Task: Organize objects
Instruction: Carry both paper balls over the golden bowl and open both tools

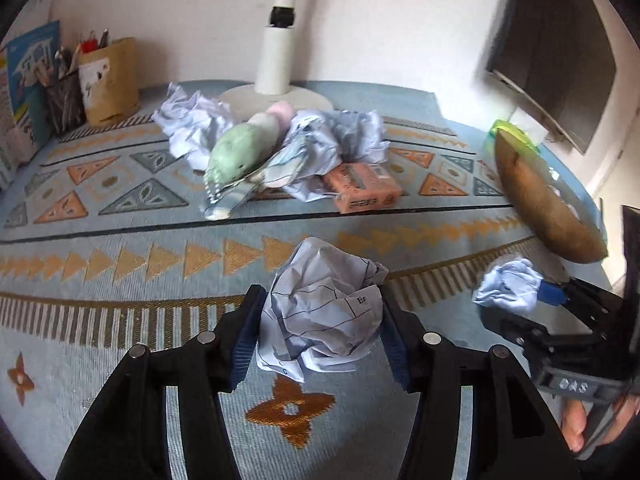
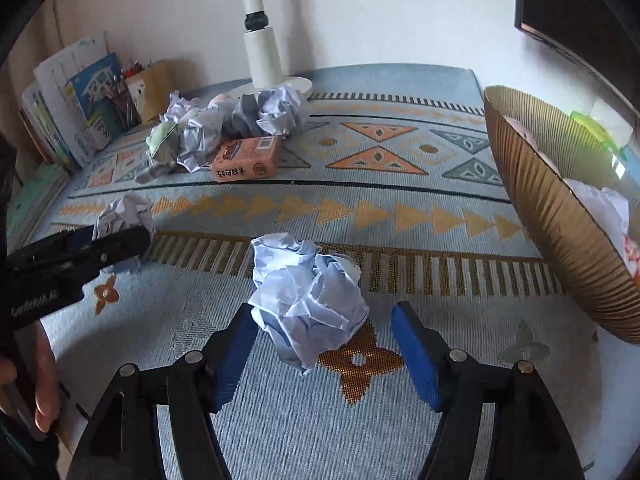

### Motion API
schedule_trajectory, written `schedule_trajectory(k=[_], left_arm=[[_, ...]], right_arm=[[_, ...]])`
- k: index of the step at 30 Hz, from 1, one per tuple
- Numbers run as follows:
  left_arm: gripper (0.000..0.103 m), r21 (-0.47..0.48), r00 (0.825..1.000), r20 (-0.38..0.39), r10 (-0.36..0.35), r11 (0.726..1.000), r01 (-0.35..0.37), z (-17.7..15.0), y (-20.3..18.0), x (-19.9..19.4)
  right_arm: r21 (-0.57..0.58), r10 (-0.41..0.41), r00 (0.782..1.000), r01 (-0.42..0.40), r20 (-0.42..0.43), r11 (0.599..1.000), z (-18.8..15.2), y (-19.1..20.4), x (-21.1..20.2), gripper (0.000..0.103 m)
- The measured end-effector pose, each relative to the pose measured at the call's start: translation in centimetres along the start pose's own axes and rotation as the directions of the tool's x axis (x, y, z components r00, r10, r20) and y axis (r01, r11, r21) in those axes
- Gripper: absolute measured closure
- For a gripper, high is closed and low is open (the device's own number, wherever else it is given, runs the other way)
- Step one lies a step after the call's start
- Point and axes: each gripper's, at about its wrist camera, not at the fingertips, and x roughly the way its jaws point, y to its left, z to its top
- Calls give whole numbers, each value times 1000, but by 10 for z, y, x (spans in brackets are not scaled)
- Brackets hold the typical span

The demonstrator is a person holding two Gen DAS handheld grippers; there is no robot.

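Note:
A crumpled lined paper ball [image 1: 320, 312] sits between the blue pads of my left gripper [image 1: 320, 340], which is shut on it; the right wrist view shows that gripper [image 2: 116, 232] at the left with its paper ball [image 2: 124, 212]. My right gripper [image 2: 324, 344] stands open around a second, pale blue paper ball [image 2: 308, 300] resting on the patterned mat [image 2: 400, 200]; its right pad is clear of the paper. In the left wrist view the right gripper [image 1: 532, 308] and that ball [image 1: 508, 284] are at the right. A ribbed golden-brown bowl [image 2: 560, 220] with paper inside stands to the right.
Toward the back lies a pile of more crumpled paper [image 1: 192, 124], a green and pink soft item [image 1: 240, 148] and an orange box [image 1: 360, 188], in front of a white lamp base [image 1: 276, 96]. Pencil holders [image 1: 68, 96] and books [image 2: 72, 108] line the back left. A hand [image 1: 576, 424] grips the right tool.

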Motion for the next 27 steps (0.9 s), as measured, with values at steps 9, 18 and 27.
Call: schedule_trajectory(k=[9, 18, 27], left_arm=[[48, 123, 991, 27, 134, 983, -136, -6, -28, 0], [49, 138, 986, 32, 167, 976, -169, -9, -34, -1], [49, 176, 998, 39, -40, 984, 32, 0, -97, -31]], right_arm=[[-7, 1, 998, 0, 57, 1000, -1, 1, -9, 57], [8, -155, 971, 156, 179, 988, -14, 12, -39, 59], [308, -38, 977, -29, 211, 951, -34, -88, -107, 59]])
